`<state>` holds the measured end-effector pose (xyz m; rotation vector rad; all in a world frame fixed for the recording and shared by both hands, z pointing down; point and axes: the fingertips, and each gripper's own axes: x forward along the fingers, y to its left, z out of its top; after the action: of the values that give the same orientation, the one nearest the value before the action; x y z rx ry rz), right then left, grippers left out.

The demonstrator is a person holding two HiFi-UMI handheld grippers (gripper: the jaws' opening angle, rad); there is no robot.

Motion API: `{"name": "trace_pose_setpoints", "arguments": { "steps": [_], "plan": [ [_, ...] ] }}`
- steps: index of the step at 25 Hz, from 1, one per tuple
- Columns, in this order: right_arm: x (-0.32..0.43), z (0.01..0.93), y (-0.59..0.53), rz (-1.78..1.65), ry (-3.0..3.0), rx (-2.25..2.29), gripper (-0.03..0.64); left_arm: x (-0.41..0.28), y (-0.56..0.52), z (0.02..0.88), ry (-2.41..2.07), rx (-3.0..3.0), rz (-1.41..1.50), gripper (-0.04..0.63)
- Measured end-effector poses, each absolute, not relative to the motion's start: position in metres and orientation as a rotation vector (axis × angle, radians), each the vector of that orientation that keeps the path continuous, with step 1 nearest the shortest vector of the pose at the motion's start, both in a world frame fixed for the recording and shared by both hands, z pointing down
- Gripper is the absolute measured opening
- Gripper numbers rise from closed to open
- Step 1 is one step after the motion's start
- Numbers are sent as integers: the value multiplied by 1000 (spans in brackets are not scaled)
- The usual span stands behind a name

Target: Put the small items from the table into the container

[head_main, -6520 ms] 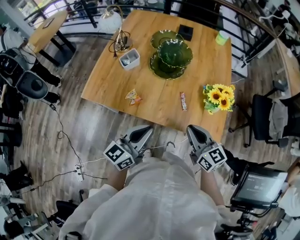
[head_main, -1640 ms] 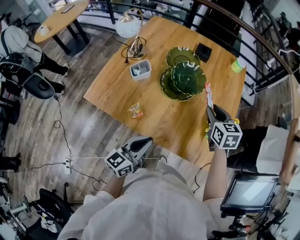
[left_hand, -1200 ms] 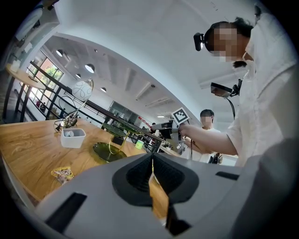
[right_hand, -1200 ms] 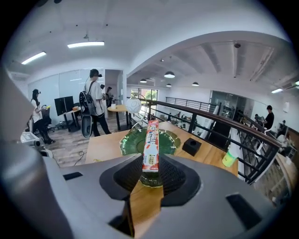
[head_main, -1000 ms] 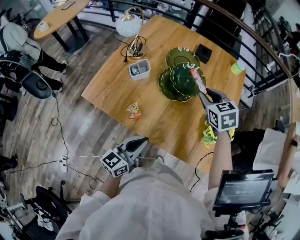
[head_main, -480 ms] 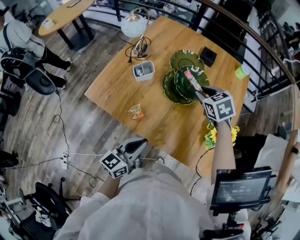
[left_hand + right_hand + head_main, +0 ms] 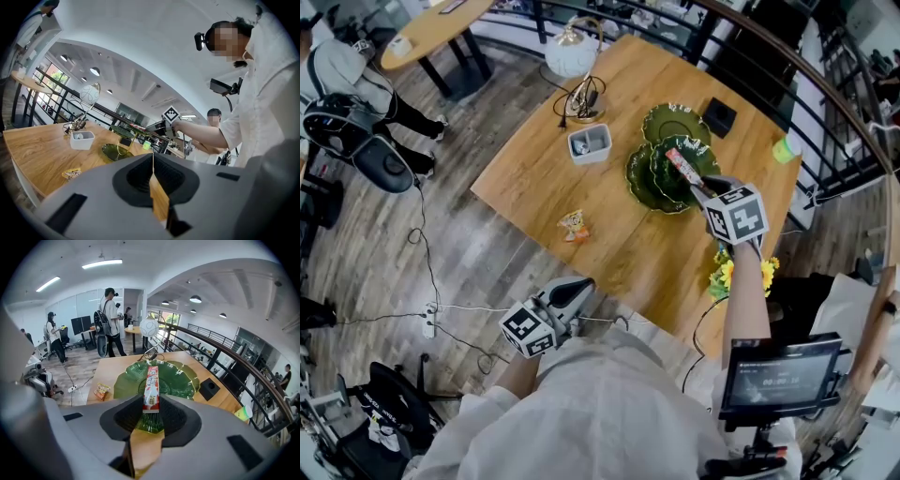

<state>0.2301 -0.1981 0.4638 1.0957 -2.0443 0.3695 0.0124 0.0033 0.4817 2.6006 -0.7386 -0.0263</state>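
Red snack bar (image 7: 151, 386) clamped in right claw (image 7: 151, 409) over green dish (image 7: 182, 380) | left claw (image 7: 153, 163) together | only head view shows sunflowers (image 7: 722, 272)

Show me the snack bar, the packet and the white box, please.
snack bar (image 7: 151, 386), right gripper view, middle of its wrapper.
packet (image 7: 574, 225), head view, its middle.
white box (image 7: 594, 157), head view, its near wall.
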Motion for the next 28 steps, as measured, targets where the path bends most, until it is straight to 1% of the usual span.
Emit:
{"name": "trace_pose_setpoints", "arguments": {
  "steps": [6, 8, 14, 19, 23, 28],
  "plan": [
    [233, 462, -200, 347, -2069, 1119, 118, 15, 3, 481, -741, 2598, -39, 9],
    [235, 459, -201, 345, -2082, 1138, 144, 15, 2, 481, -738, 2600, -42, 9],
    [243, 449, -189, 359, -2122, 1185, 144, 23, 4, 478, -731, 2612, -27, 9],
    [246, 445, -175, 379, -2150, 1232, 144, 29, 9, 481, -723, 2644, 41, 8],
    [246, 440, -167, 389, -2178, 1256, 144, 34, 8, 472, -650, 2615, -57, 8],
    [241, 442, -154, 402, -2193, 1266, 144, 35, 8, 469, -645, 2623, -55, 8]
  ]
}}
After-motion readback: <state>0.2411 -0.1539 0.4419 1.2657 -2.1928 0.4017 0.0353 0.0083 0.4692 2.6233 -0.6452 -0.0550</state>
